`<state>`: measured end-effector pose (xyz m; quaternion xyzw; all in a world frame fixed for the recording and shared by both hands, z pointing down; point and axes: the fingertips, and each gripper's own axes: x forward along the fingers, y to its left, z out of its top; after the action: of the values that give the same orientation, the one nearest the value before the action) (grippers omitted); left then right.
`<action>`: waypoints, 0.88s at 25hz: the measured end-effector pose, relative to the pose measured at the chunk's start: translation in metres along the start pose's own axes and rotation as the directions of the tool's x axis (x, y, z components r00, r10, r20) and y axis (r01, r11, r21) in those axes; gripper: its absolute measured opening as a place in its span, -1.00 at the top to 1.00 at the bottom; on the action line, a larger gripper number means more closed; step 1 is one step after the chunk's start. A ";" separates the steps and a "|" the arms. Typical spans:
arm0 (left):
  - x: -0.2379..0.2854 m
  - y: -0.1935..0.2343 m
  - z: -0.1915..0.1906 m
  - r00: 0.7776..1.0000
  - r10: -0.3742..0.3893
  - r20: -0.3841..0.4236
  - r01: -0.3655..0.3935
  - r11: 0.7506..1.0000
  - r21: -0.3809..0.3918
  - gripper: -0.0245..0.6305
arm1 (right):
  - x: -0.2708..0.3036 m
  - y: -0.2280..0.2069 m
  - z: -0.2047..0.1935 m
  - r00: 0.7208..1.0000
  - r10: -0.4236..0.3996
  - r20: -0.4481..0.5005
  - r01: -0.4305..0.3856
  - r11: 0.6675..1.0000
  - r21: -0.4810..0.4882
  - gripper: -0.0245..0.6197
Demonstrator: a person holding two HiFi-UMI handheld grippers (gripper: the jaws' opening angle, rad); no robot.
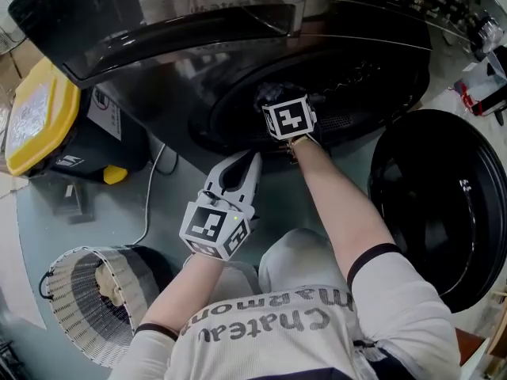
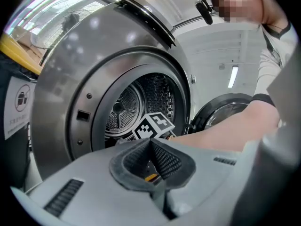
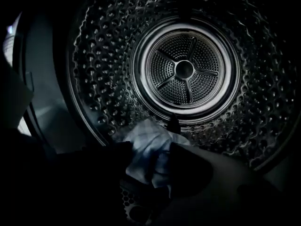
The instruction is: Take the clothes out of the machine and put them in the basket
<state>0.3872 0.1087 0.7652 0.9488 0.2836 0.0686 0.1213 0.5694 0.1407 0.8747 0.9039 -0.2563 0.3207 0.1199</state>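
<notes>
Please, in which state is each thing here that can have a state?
Round black machine door: open.
Pale crumpled cloth: gripped inside the steel drum.
Right gripper: shut on it.
Left gripper: shut, empty, outside the drum.
White wire basket: holds one beige item.

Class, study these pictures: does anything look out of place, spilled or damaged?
Nothing stands out. The machine's door hangs open, a pale cloth sits between the right claw's jaws in the drum, and the basket stands upright on the floor.
</notes>
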 end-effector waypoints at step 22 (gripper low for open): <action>0.003 -0.021 -0.006 1.000 -0.012 -0.013 0.012 0.999 -0.030 0.90 | -0.056 -0.001 -0.005 0.980 0.091 0.178 -0.107 0.991 0.079 0.72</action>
<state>0.3780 0.1281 0.7652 0.9446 0.2890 0.0783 0.1341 0.5306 0.1653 0.8430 0.9190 -0.2960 0.2572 0.0409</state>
